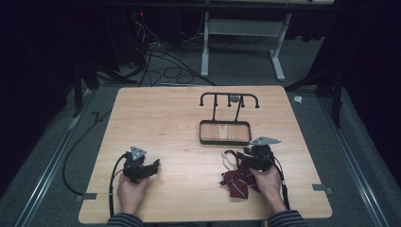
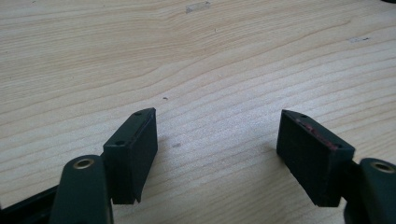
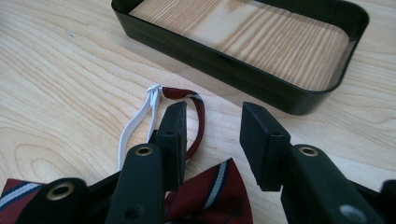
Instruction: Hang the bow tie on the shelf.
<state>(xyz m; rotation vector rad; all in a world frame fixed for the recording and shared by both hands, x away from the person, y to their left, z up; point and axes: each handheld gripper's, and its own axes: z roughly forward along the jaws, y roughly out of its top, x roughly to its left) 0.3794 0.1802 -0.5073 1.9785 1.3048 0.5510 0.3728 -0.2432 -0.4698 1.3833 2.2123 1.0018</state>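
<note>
A dark red bow tie (image 1: 236, 183) with white and navy stripes lies on the wooden table (image 1: 165, 118) at the front right. My right gripper (image 1: 244, 156) hovers over it, jaws apart. In the right gripper view the bow tie (image 3: 205, 198) lies under my right gripper (image 3: 212, 112), its red strap (image 3: 200, 112) curves round the left jaw, and a white elastic (image 3: 135, 123) trails off to the left. No pad presses on the cloth. My left gripper (image 1: 152, 166) rests at the front left, and in its own view my left gripper (image 2: 217, 114) is open over bare wood.
A black stand with a shallow tray base (image 1: 224, 141) and a bar of hooks (image 1: 229, 96) stands at the table's far middle, just beyond the right gripper. The tray's black rim (image 3: 224, 60) is close ahead. Cables and a desk frame lie on the floor behind.
</note>
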